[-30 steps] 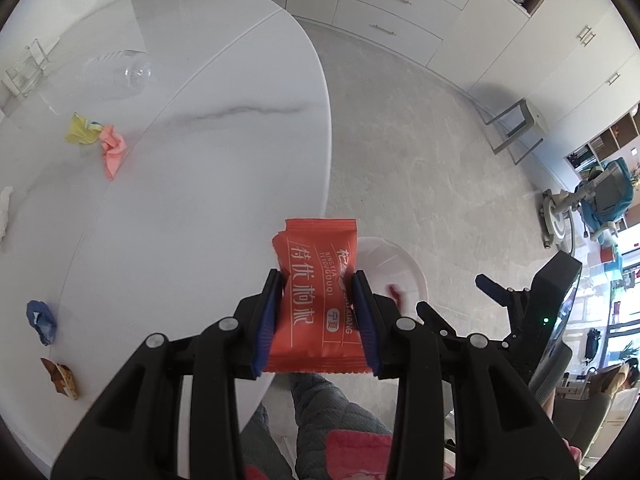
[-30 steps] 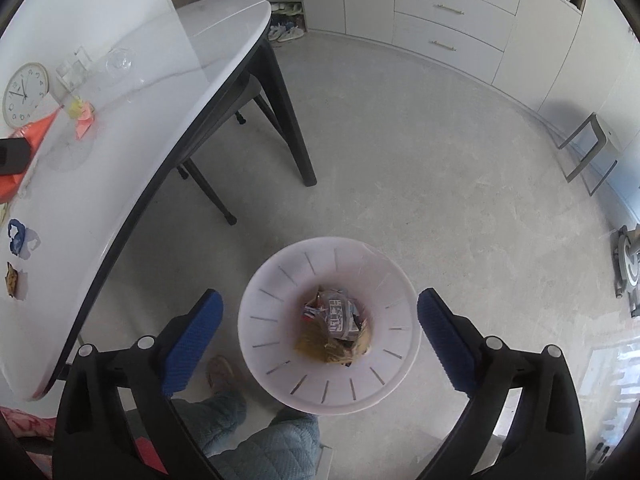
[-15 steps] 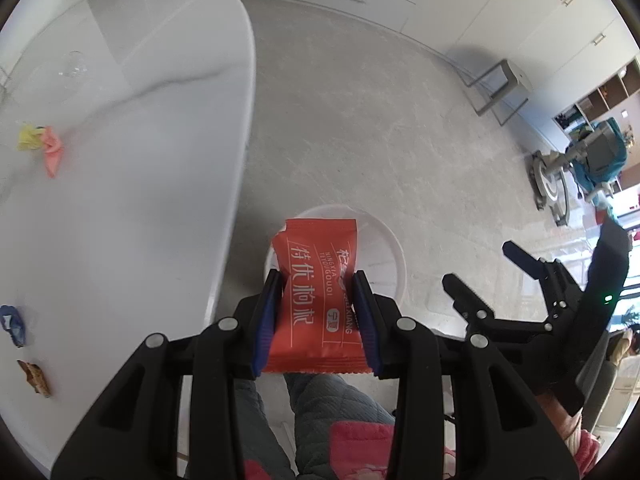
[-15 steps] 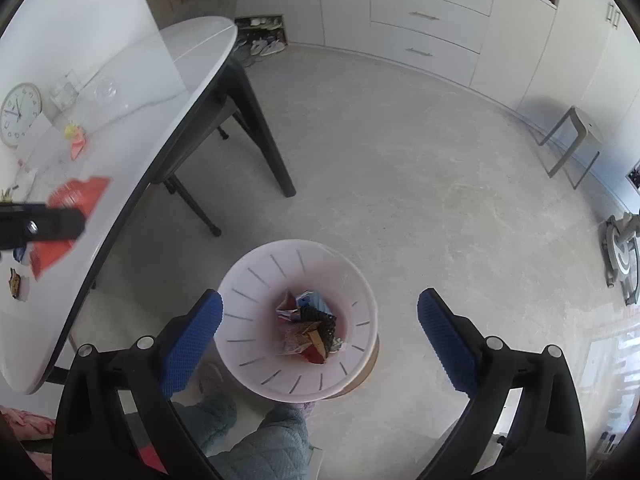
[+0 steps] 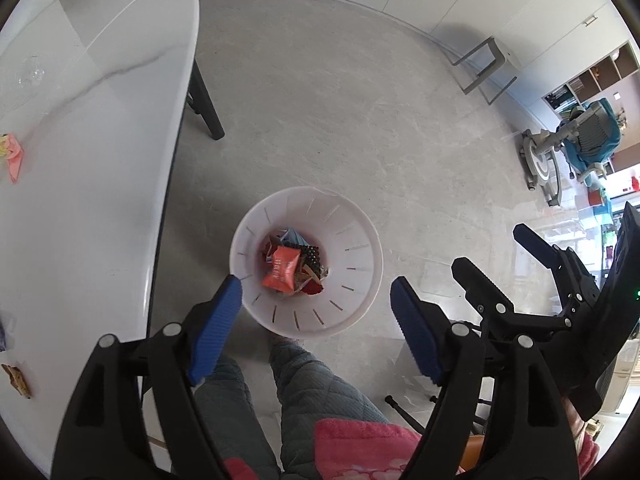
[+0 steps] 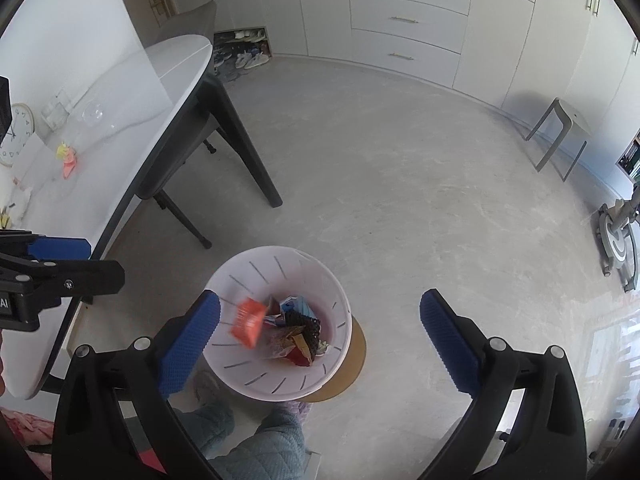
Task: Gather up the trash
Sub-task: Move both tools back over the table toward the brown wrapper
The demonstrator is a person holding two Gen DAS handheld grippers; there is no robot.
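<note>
- Left hand-held gripper (image 5: 316, 312): positioned above the white slotted trash bin (image 5: 360, 240), lower centre of the left wrist view. Its jaws are opening, and nothing sits between the blue pads.
- Right hand-held gripper (image 6: 320, 328): jaws wide apart and empty, with the bin visible in the gap.
- Red snack packet (image 5: 282, 270): lies in the bin on top of the other wrappers in the left wrist view. In the right wrist view it appears blurred against the bin's inner wall, so it is probably in free fall.
- Remaining trash on the white table (image 5: 100, 160):
  - 1 pink crumpled wrapper (image 5: 15, 158) with a yellow piece just beside it, left edge of the frame.
  - 1 brown wrapper (image 5: 17, 380), lower left.
- Handling judgement: these scraps look thin, light and crushable, with no fragile parts.
  - They are likely to slide on the glossy tabletop.
  - Take hold across a raised fold or a bunched middle, not a flat edge.
- A clear glass (image 5: 30, 76) stands in the upper left, well apart from the scraps. Avoid knocking it.
</note>
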